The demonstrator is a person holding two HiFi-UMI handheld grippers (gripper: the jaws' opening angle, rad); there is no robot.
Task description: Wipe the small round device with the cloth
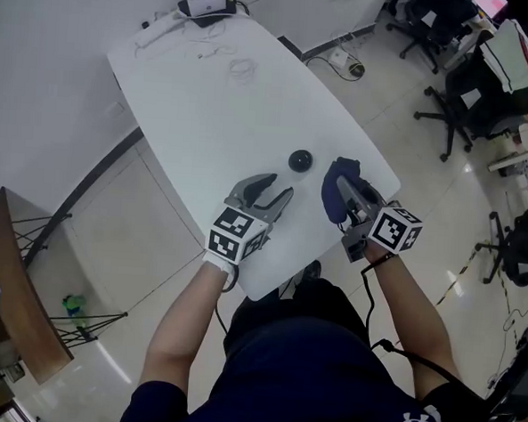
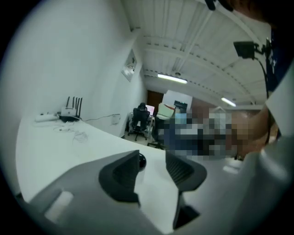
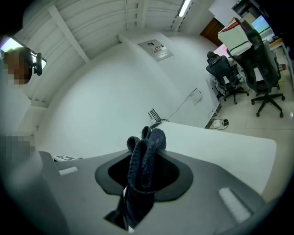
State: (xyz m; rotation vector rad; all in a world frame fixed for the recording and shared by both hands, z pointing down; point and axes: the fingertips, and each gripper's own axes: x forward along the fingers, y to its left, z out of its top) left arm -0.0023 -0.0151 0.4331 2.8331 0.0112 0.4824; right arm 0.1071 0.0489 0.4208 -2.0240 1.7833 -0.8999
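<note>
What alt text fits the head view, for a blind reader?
Over a white table, the right gripper is shut on a dark blue cloth and the left gripper is open, empty. A small round black device sits just beyond them.

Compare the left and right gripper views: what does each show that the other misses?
Only the left gripper view shows the small round device on the white table, beyond the open, empty left tool. Only the right gripper view shows the dark cloth clamped in the right tool. Both show the white table and office chairs.
</note>
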